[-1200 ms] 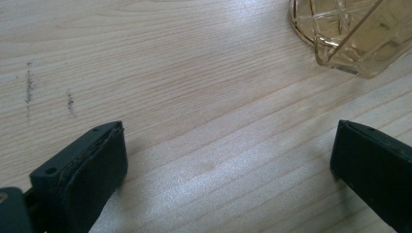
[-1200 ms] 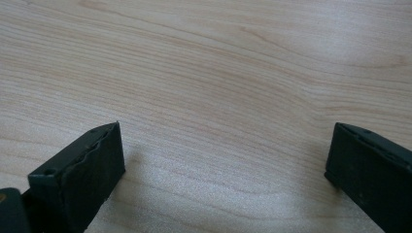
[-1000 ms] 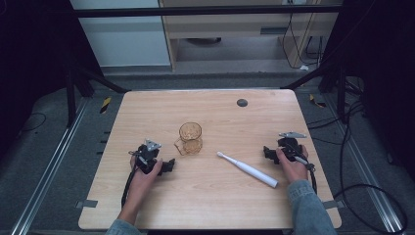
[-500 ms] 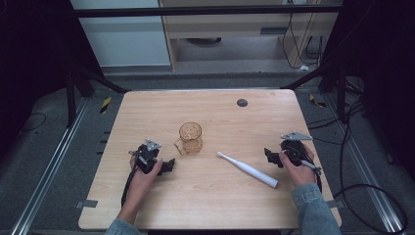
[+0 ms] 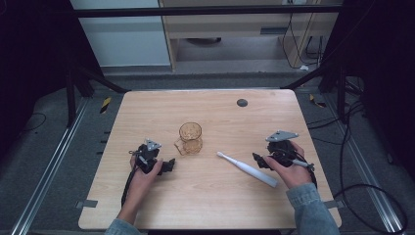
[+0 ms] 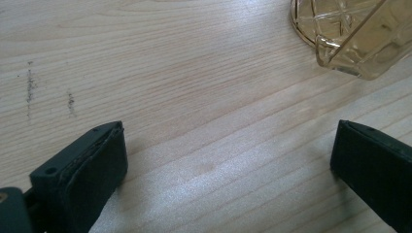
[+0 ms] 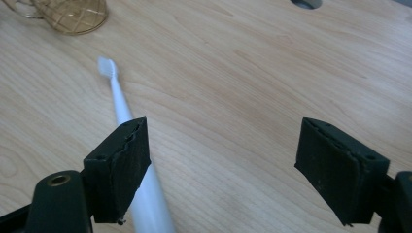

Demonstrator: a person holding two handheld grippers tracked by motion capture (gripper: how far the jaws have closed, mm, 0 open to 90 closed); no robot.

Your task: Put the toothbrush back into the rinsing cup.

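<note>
Toothbrush (image 5: 247,168) lies flat on the table (image 5: 215,215), just right of the amber glass mug (image 5: 190,138), near but not touching it. Long axis runs diagonal: bristle head points at the mug, fat handle end points toward the person's right hand.

Right hand-held gripper (image 5: 259,161) sits low at the handle end, jaws spread wide, nothing held. In the right gripper view the toothbrush (image 7: 127,145) passes just beside the left-side jaw, not between the two.

Left hand-held gripper (image 5: 169,165) rests left of the mug, also wide open and empty, mug (image 6: 354,34) just ahead.

Right one is clearly nearer; my guess is it needs a small sideways shift to straddle the handle.
</note>
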